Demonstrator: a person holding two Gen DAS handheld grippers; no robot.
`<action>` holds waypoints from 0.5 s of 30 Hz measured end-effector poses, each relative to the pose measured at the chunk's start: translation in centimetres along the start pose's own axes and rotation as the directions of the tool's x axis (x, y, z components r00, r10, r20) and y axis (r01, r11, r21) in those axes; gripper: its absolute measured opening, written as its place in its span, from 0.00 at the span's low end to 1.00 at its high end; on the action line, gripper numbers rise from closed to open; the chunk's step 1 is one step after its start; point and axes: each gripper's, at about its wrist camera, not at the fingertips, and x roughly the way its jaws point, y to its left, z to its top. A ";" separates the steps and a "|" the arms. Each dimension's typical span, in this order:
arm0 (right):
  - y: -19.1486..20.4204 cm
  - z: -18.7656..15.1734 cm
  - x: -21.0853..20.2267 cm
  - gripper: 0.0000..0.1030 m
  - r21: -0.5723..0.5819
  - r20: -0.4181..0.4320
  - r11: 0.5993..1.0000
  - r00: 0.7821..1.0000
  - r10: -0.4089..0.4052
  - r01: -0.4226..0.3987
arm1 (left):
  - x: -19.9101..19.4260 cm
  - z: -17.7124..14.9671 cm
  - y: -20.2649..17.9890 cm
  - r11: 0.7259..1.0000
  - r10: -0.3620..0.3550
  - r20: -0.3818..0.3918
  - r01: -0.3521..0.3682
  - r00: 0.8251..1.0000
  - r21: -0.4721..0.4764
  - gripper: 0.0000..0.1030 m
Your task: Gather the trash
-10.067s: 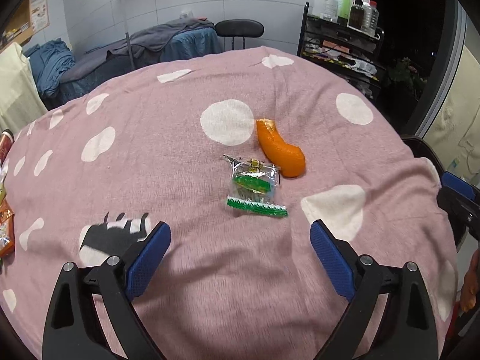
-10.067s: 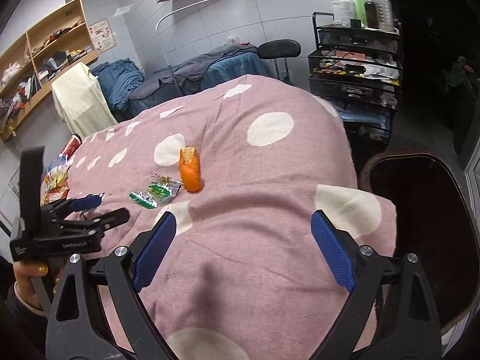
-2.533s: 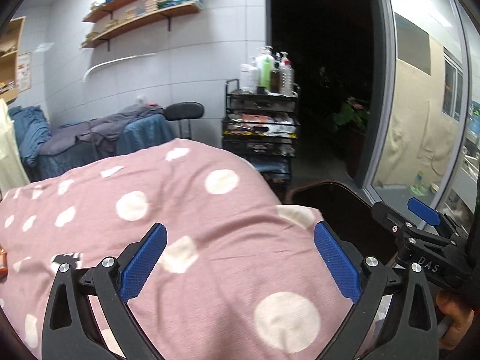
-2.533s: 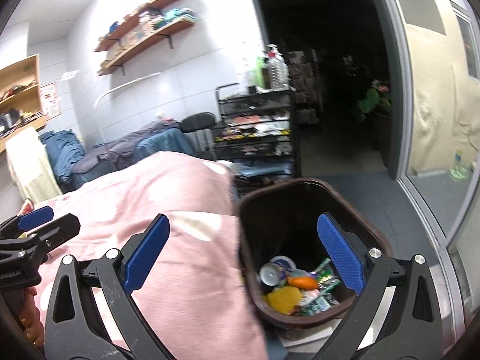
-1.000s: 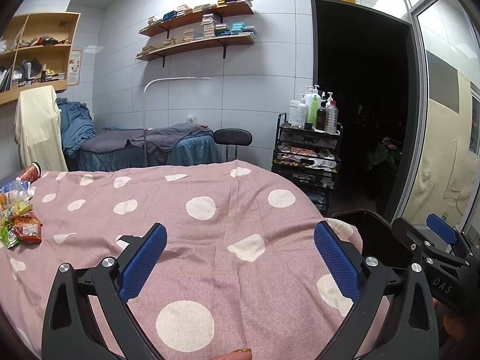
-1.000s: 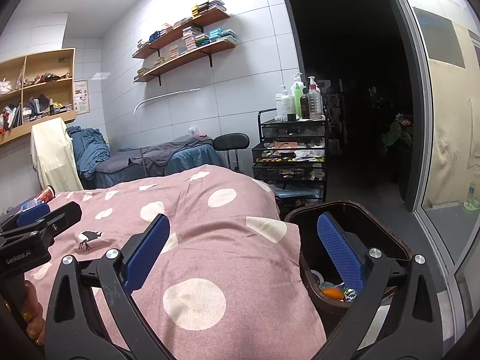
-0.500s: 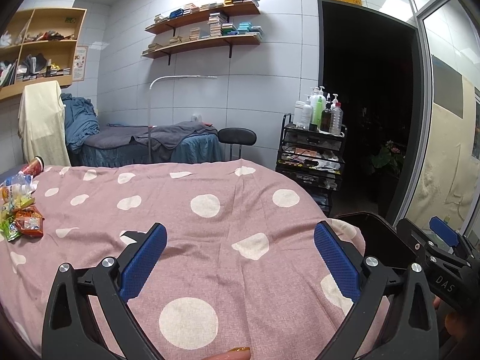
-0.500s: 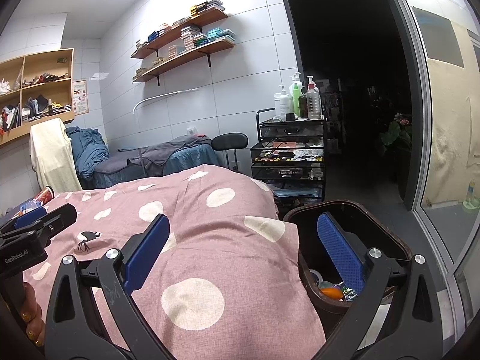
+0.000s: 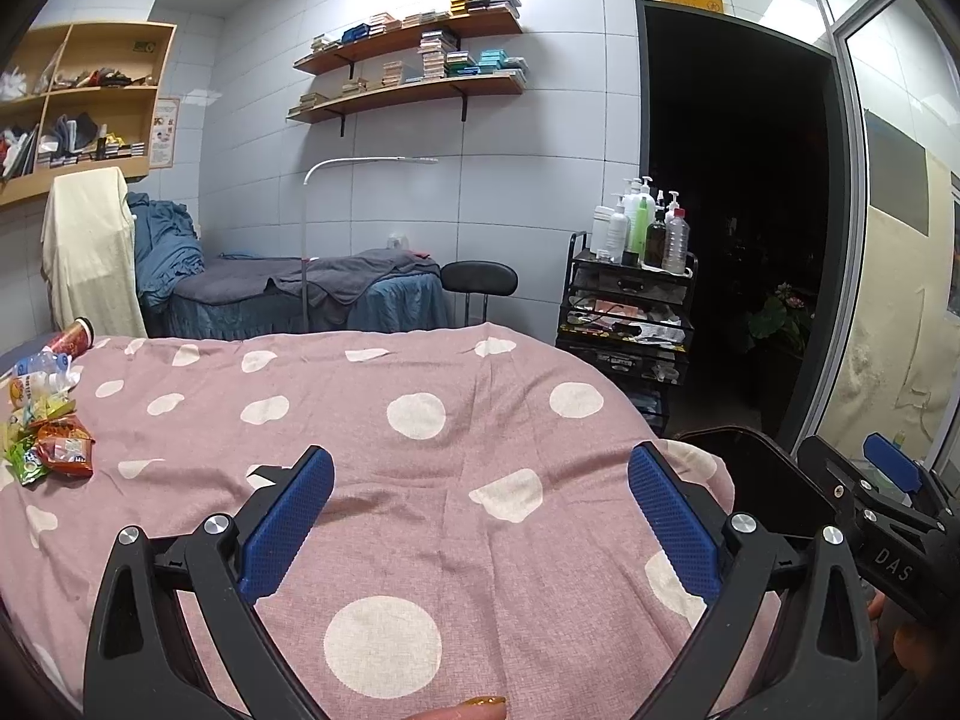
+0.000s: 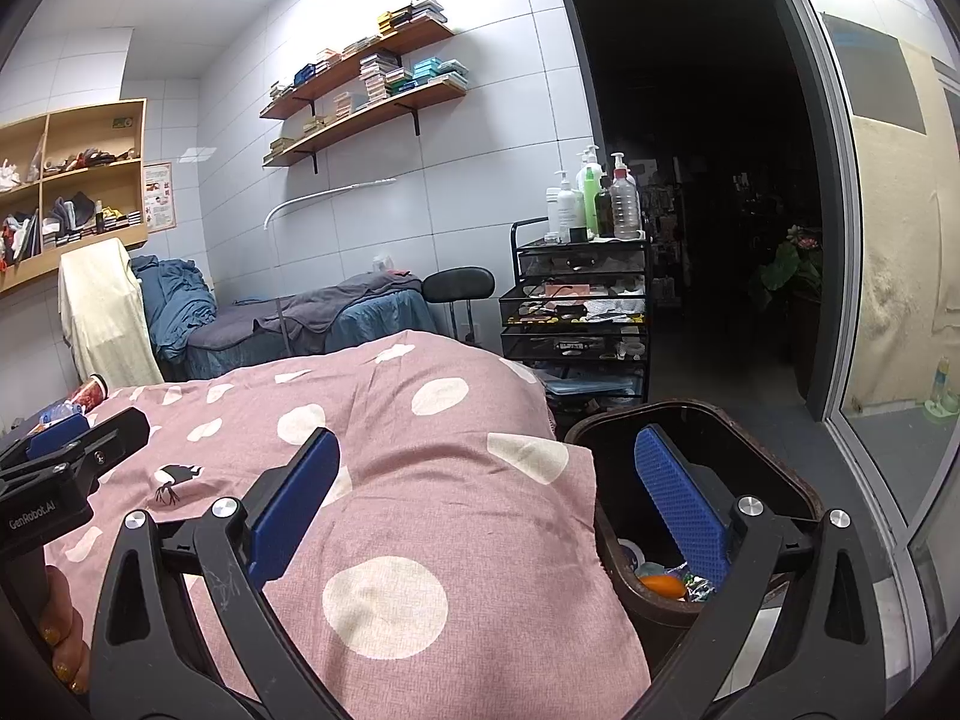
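Down at the right edge of the bed, the brown trash bin (image 10: pixel 702 420) stands on the floor with its rim touching the draped pink polka-dot cover (image 10: pixel 420 480). Inside it lie an orange peel (image 10: pixel 661 585) and some crumpled wrappers, partly hidden by a blue finger pad. Across the bed, at the far left, a pile of snack wrappers (image 9: pixel 51 447) sits on the cover, with a red cup (image 9: pixel 73 336) and a plastic bottle (image 9: pixel 39 369) just beyond it. The right gripper (image 10: pixel 486 501) hovers over the bed's edge and the bin, jaws spread wide and holding nothing. The left gripper (image 9: pixel 480 507) hangs above the middle of the cover, also wide and bare. Behind the bed stand a black wire cart (image 10: pixel 576 312) topped with bottles, a black stool (image 9: pixel 479 279) and a blue-covered massage table (image 9: pixel 300 294).
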 end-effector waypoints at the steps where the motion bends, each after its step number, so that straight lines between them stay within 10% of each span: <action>1: 0.0 0.0 0.0 0.95 0.000 0.000 1.000 1.000 -0.001 0.001 | 0.0 -0.1 0.0 1.000 -0.001 -0.001 0.001 1.000 0.000 0.95; 15: 0.0 0.0 0.0 0.95 0.000 0.000 1.000 1.000 -0.001 0.001 | -0.2 -0.2 0.0 1.000 0.003 0.004 -0.003 1.000 0.003 0.95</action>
